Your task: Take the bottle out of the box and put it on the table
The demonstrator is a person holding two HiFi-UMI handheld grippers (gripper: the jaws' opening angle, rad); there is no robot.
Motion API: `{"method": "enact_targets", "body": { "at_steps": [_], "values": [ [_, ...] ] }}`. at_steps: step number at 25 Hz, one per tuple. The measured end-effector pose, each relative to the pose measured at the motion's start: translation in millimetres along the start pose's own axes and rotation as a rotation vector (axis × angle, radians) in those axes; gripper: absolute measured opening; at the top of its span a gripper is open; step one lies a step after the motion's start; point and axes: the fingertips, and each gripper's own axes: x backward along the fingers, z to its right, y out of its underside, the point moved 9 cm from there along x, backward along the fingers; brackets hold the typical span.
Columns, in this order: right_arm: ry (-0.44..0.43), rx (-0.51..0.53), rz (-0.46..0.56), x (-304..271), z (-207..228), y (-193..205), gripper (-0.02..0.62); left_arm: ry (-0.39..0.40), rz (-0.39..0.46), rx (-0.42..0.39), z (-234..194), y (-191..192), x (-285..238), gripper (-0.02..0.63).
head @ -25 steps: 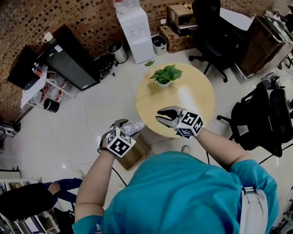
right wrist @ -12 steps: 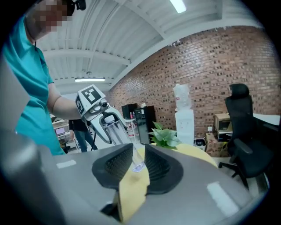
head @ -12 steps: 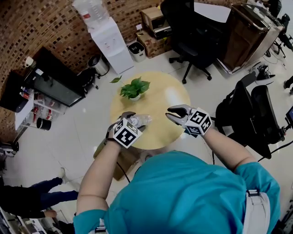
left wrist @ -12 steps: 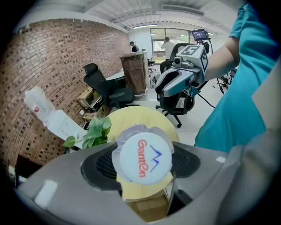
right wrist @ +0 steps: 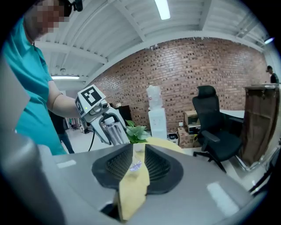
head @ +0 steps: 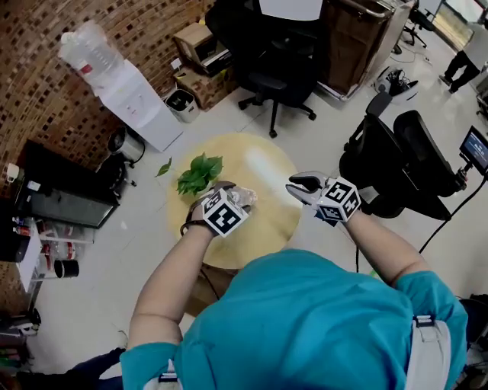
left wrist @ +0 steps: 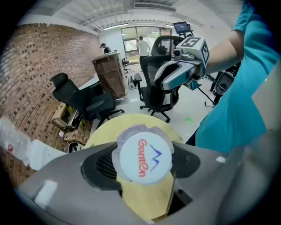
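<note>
Clamped on the clear bottle by the left gripper, with both dark ribbed pads pressed to its sides just under the white cap. Red and blue print on that cap, facing straight back along the jaws in the left gripper view. Held steeply nose-down over the round yellow surface, toward its left part in the head view and just beside the green potted plant. No telling whether the bottle's base touches the wood. Off to the right, above the surface's right edge, the right gripper, well apart from the left one. Jaws parted by a narrow gap with nothing between them, only the yellow top showing through in the right gripper view. Beyond the surface, against the brick wall, a white water dispenser with its jug on top. Further right, a black office chair and a dark wooden cabinet. Filling the lower head view, a teal shirt and two bare forearms reaching out to the black-and-white marker cubes.
</note>
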Motion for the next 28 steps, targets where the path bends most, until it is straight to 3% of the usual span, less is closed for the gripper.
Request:
{"method": "enact_targets", "body": {
  "at_steps": [5, 9, 15, 25, 28],
  "values": [
    [0.089, -0.020, -0.020, 2.2, 11.3, 15.8, 0.084, 0.050, -0.020, -0.105, -22.9, -21.4, -34.8, 0.311],
    [0.080, -0.018, -0.028, 22.6, 31.8, 22.7, 0.084, 0.064, -0.061, -0.122, -31.3, -60.8, -63.8, 0.311],
    [0.002, -0.067, -0.044, 41.8, 92.0, 35.0, 0.084, 0.071, -0.136, -0.082, -58.9, -117.8, -104.7, 0.311],
    [-0.046, -0.067, -0.055, 33.2, 154.4, 57.3, 0.084, 0.077, -0.217, -0.031, -97.7, -125.4, -191.5, 0.311],
    [-0.047, -0.072, -0.059, 34.5, 162.0, 59.5, 0.084, 0.090, -0.195, 0.007, -104.5, -124.8, -200.2, 0.313]
  ]
}}
